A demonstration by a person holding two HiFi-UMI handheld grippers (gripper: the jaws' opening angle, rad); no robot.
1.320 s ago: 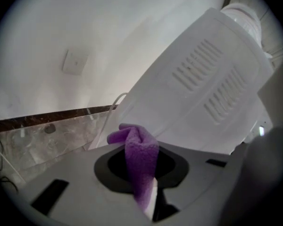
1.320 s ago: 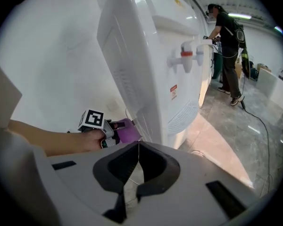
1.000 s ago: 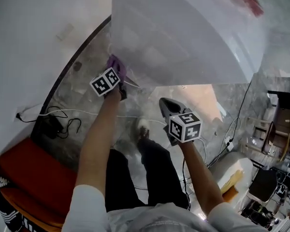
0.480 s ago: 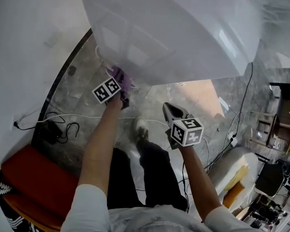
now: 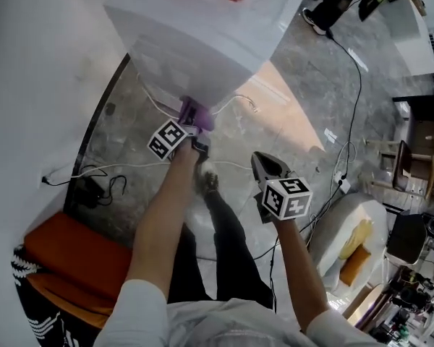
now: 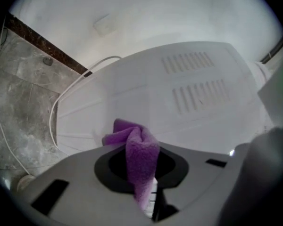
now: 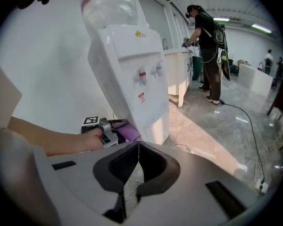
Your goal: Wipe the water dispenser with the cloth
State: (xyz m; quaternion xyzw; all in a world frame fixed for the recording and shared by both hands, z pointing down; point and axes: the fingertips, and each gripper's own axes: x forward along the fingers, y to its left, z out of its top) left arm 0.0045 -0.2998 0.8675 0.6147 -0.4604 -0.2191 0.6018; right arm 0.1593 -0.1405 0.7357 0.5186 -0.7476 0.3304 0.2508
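Note:
The white water dispenser point(image 5: 195, 42) stands against the wall, its bottle point(image 7: 106, 4) on top and two taps point(image 7: 148, 73) on the front. My left gripper point(image 5: 192, 132) is shut on a purple cloth point(image 6: 137, 147). That cloth point(image 5: 197, 113) presses against the dispenser's lower side panel point(image 6: 179, 102), near the floor. In the right gripper view the left gripper point(image 7: 115, 126) and cloth point(image 7: 128, 132) sit low at the dispenser's side. My right gripper point(image 5: 264, 166) hangs apart from the dispenser, its jaws shut on nothing point(image 7: 138, 168).
White cables point(image 5: 235, 103) trail on the marble floor under the dispenser. A black power adapter point(image 5: 94, 188) lies by the wall near an orange seat point(image 5: 72, 255). A person point(image 7: 207, 51) stands at a counter in the background. Clutter and a white bag point(image 5: 351, 237) sit at right.
The head view has swung, so the dispenser now shows higher up and smaller. My left gripper with the cloth has stayed low on the dispenser's side, shifting slightly right. The right gripper stayed put.

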